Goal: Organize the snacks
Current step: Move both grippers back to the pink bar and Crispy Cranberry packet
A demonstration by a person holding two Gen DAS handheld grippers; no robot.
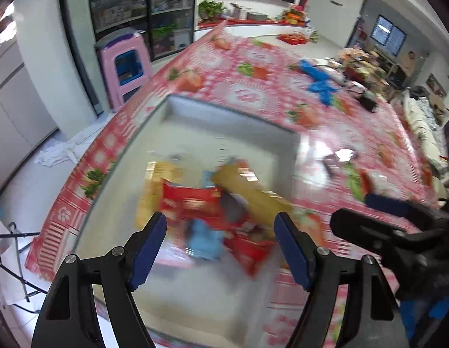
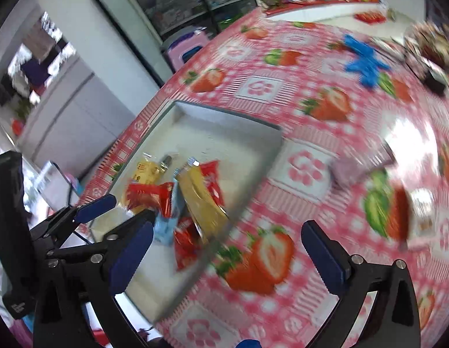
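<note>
A grey tray (image 1: 195, 110) (image 2: 224, 121) lies on the strawberry tablecloth and holds a pile of snack packets: red ones (image 1: 192, 203) (image 2: 149, 195), yellow ones (image 1: 247, 185) (image 2: 204, 200) and a light blue one (image 1: 204, 239) (image 2: 166, 229). My left gripper (image 1: 221, 245) is open and empty, hovering over the pile. My right gripper (image 2: 227, 256) is open and empty, above the tray's near right rim and the cloth. Loose packets (image 2: 354, 168) (image 2: 421, 214) lie on the cloth to the right of the tray. Both views are blurred.
A blue glove-like object (image 1: 320, 82) (image 2: 366, 61) and a dark box (image 1: 367, 103) lie at the far side of the table. A pink stool (image 1: 125, 66) stands by the table's left edge. A cabinet stands behind it.
</note>
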